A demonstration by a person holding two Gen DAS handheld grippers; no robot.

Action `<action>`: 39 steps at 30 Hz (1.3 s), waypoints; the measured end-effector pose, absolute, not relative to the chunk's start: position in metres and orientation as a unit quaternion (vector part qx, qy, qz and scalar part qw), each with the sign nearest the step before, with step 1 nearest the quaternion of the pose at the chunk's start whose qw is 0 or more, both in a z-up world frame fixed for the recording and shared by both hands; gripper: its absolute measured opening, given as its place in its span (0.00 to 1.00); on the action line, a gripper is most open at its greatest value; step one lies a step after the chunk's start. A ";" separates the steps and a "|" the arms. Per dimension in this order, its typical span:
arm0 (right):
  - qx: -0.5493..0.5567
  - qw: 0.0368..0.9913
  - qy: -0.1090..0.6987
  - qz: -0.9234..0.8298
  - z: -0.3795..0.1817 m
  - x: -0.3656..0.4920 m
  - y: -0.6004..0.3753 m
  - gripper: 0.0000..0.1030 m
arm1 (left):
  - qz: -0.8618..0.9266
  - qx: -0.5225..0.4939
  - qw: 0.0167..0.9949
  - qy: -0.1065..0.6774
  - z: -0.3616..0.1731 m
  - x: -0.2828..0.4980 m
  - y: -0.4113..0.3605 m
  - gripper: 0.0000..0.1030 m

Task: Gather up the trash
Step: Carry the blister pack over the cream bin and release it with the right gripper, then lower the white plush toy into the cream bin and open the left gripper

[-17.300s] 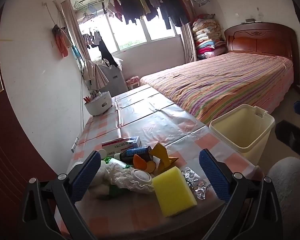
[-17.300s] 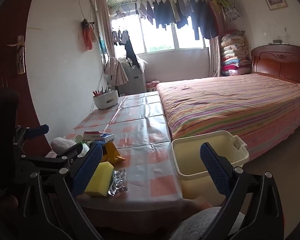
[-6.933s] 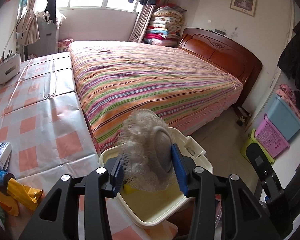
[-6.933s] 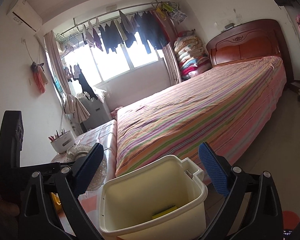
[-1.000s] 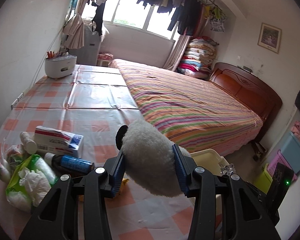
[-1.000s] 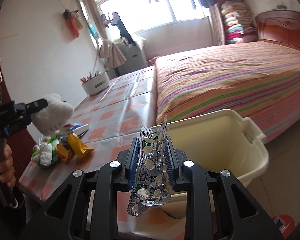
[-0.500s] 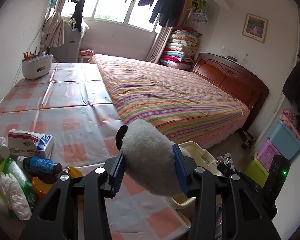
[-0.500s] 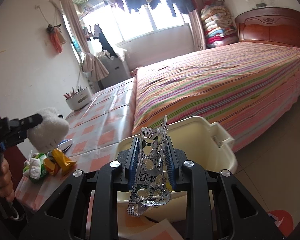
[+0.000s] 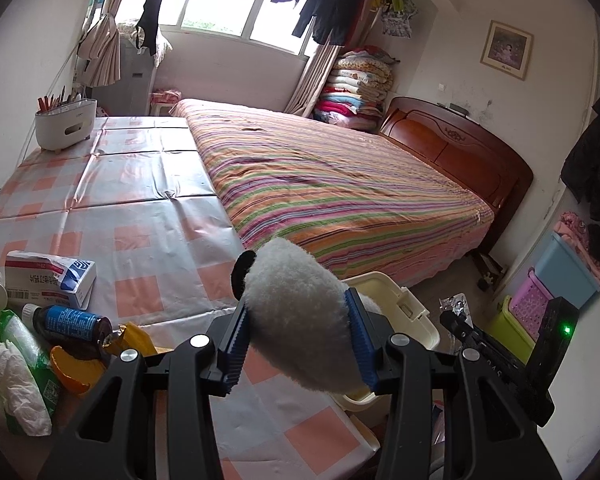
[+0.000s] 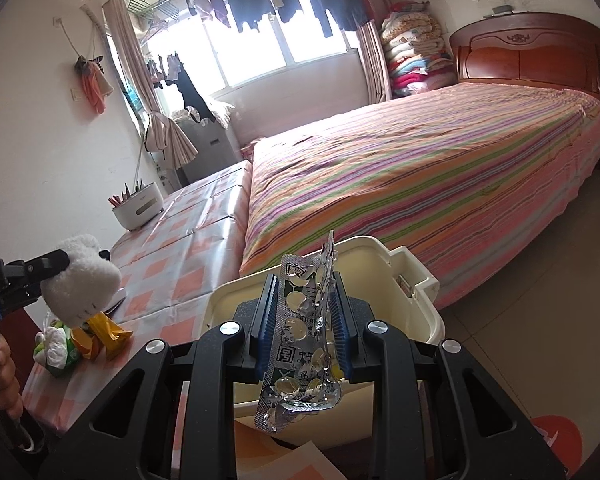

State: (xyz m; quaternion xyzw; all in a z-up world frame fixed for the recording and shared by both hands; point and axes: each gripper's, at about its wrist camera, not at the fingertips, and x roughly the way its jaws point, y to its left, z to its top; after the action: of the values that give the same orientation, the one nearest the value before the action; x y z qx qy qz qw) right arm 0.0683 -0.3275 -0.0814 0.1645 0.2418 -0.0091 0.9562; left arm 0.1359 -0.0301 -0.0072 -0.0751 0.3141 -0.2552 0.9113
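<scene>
My left gripper is shut on a white plush toy with a black ear, held above the table's right edge near the cream bin; it also shows in the right wrist view. My right gripper is shut on a crumpled silver blister pack, held over the cream bin. Trash lies at the table's near left: a medicine box, a brown bottle, a yellow wrapper, orange peel and a green-white bag.
The checked table runs along a striped bed. A white pen holder stands at the table's far end. Coloured storage boxes stand on the floor at right.
My left gripper has swung right with the plush toy, closer to the bin. My right gripper has risen a little over the bin with the blister pack.
</scene>
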 end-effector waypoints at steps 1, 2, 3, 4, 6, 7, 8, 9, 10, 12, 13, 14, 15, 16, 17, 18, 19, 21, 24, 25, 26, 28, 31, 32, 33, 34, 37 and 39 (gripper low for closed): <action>0.165 0.956 0.243 -0.011 -0.082 0.069 -0.328 0.24 | -0.256 -0.074 0.911 0.316 -0.008 0.136 -0.031 0.43; 0.165 0.956 0.244 -0.013 -0.082 0.069 -0.328 0.24 | -0.257 -0.074 0.910 0.317 -0.010 0.136 -0.032 0.43; 0.166 0.955 0.245 -0.013 -0.083 0.070 -0.329 0.24 | -0.257 -0.072 0.909 0.319 -0.011 0.136 -0.033 0.43; 0.167 0.955 0.246 -0.014 -0.084 0.072 -0.330 0.24 | -0.258 -0.069 0.908 0.322 -0.013 0.137 -0.035 0.43; 0.165 0.954 0.249 -0.015 -0.083 0.076 -0.330 0.24 | -0.258 -0.069 0.907 0.325 -0.016 0.138 -0.037 0.43; 0.162 0.954 0.250 -0.015 -0.083 0.079 -0.330 0.24 | -0.259 -0.070 0.906 0.327 -0.017 0.139 -0.038 0.43; 0.157 0.955 0.253 -0.013 -0.083 0.083 -0.330 0.24 | -0.259 -0.069 0.906 0.328 -0.018 0.139 -0.038 0.43; 0.154 0.955 0.255 -0.012 -0.082 0.087 -0.329 0.24 | -0.258 -0.069 0.906 0.329 -0.018 0.140 -0.038 0.43; 0.150 0.954 0.259 -0.009 -0.083 0.091 -0.328 0.24 | -0.257 -0.070 0.906 0.329 -0.019 0.141 -0.038 0.43; 0.144 0.953 0.266 -0.005 -0.084 0.100 -0.325 0.24 | -0.256 -0.070 0.905 0.332 -0.020 0.142 -0.038 0.43; 0.140 0.953 0.268 -0.002 -0.084 0.103 -0.323 0.24 | -0.255 -0.070 0.905 0.334 -0.021 0.143 -0.037 0.43; 0.134 0.954 0.269 0.000 -0.083 0.106 -0.321 0.24 | -0.254 -0.069 0.905 0.334 -0.021 0.144 -0.037 0.43; 0.127 0.954 0.271 0.001 -0.083 0.109 -0.319 0.24 | -0.252 -0.070 0.905 0.336 -0.022 0.145 -0.036 0.43; 0.122 0.954 0.272 0.002 -0.083 0.112 -0.316 0.24 | -0.252 -0.070 0.904 0.337 -0.023 0.145 -0.036 0.43; 0.117 0.954 0.275 0.004 -0.084 0.116 -0.314 0.24 | -0.252 -0.070 0.904 0.339 -0.024 0.146 -0.036 0.43; 0.113 0.954 0.278 0.005 -0.084 0.119 -0.313 0.25 | -0.251 -0.071 0.903 0.340 -0.025 0.146 -0.035 0.43; 0.109 0.954 0.280 0.006 -0.084 0.122 -0.311 0.25 | -0.251 -0.071 0.903 0.341 -0.026 0.147 -0.035 0.43; 0.101 0.953 0.286 0.008 -0.086 0.129 -0.308 0.26 | -0.251 -0.071 0.903 0.342 -0.027 0.147 -0.035 0.43; 0.092 0.951 0.295 0.007 -0.089 0.137 -0.306 0.26 | -0.251 -0.071 0.902 0.344 -0.027 0.148 -0.035 0.43; 0.091 0.951 0.296 0.008 -0.089 0.138 -0.305 0.26 | -0.251 -0.071 0.902 0.344 -0.027 0.149 -0.035 0.43; 0.089 0.951 0.297 0.007 -0.090 0.140 -0.305 0.28 | -0.251 -0.072 0.902 0.344 -0.027 0.149 -0.034 0.43; 0.087 0.952 0.295 0.009 -0.089 0.141 -0.304 0.44 | -0.251 -0.072 0.902 0.344 -0.027 0.149 -0.034 0.43; 0.090 0.955 0.284 0.003 -0.086 0.137 -0.306 0.49 | -0.251 -0.071 0.902 0.344 -0.027 0.149 -0.035 0.43; 0.093 0.956 0.278 -0.001 -0.084 0.134 -0.308 0.50 | -0.251 -0.071 0.902 0.345 -0.027 0.150 -0.035 0.43; 0.097 0.958 0.270 -0.007 -0.082 0.131 -0.310 0.55 | -0.252 -0.072 0.901 0.346 -0.027 0.151 -0.035 0.43; 0.102 0.960 0.262 -0.013 -0.079 0.128 -0.313 0.59 | -0.253 -0.073 0.900 0.346 -0.027 0.152 -0.036 0.43; 0.125 0.964 0.235 -0.029 -0.071 0.114 -0.326 0.62 | -0.256 -0.073 0.898 0.351 -0.027 0.155 -0.041 0.43; 0.141 0.965 0.218 -0.039 -0.067 0.106 -0.335 0.62 | -0.260 -0.071 0.896 0.353 -0.028 0.156 -0.047 0.43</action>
State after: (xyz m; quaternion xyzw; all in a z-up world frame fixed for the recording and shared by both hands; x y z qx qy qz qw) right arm 0.1057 -0.3352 -0.0673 0.1408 0.2178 -0.0391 0.9650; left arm 0.1561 -0.0470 -0.0280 -0.0711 0.3532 -0.2596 0.8960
